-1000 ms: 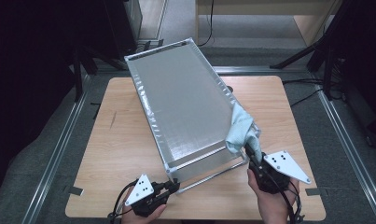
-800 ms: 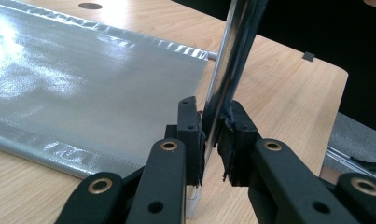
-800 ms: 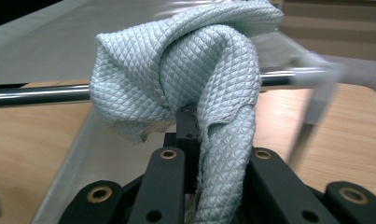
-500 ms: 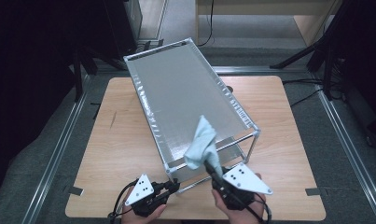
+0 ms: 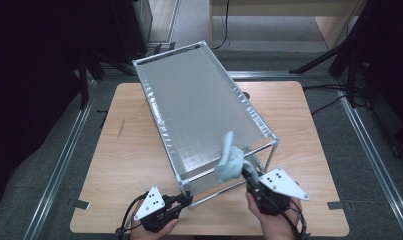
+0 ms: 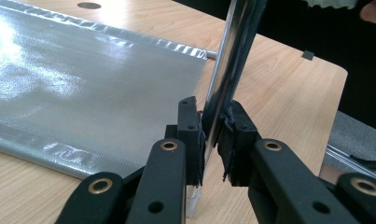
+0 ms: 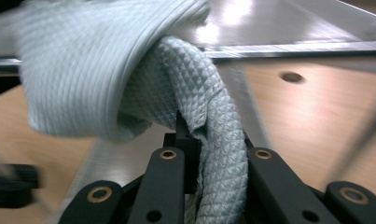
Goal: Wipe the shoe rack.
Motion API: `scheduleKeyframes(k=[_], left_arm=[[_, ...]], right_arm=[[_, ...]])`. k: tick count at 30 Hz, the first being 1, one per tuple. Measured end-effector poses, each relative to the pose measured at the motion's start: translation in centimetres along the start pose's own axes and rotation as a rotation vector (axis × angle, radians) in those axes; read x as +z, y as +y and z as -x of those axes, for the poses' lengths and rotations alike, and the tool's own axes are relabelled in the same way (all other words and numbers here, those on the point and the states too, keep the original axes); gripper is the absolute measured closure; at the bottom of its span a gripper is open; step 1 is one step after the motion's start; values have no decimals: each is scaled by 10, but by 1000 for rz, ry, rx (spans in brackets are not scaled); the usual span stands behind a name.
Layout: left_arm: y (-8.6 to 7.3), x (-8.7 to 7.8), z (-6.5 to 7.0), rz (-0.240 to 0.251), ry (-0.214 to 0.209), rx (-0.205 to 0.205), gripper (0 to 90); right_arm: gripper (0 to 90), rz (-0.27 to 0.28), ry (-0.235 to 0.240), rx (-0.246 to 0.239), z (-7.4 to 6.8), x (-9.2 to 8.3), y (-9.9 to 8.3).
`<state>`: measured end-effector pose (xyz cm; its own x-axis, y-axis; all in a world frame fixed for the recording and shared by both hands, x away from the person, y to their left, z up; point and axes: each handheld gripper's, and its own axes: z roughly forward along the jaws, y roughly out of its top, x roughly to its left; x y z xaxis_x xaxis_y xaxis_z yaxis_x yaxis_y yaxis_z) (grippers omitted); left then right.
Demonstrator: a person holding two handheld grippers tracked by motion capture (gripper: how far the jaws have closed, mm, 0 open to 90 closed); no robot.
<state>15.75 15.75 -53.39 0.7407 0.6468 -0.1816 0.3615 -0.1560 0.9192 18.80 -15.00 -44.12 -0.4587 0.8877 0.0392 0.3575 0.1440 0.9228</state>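
High view: wood table (image 5: 119, 165) w/ silver-topped rack (image 5: 199, 107), dark room.

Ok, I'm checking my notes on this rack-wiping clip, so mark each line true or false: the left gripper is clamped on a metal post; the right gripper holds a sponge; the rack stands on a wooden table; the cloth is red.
1. The left gripper is clamped on a metal post of the rack. True.
2. The right gripper holds a sponge. False: it grips a cloth.
3. The rack stands on a wooden table. True.
4. The cloth is red. False: it is pale blue-grey.
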Motion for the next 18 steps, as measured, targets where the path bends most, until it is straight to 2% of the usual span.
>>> scheduleKeyframes(k=[2,5,9,11,13,15,18], left_arm=[[0,0,0,-2,0,2,796],[0,0,0,-2,0,2,796],[0,0,0,-2,1,1,796],[0,0,0,-2,2,1,796],[0,0,0,-3,1,0,796],[1,0,0,-5,0,1,795],[1,-1,0,-6,2,-3,792]], right_arm=[[817,-17,-52,29,15,2,-6],[817,-72,-104,79,36,13,-22],[816,-161,-123,91,43,35,-46],[797,-243,-94,83,42,50,-59],[748,-360,-23,53,37,64,-71],[660,-396,-9,18,32,69,-74],[523,-379,13,8,28,69,-70]])
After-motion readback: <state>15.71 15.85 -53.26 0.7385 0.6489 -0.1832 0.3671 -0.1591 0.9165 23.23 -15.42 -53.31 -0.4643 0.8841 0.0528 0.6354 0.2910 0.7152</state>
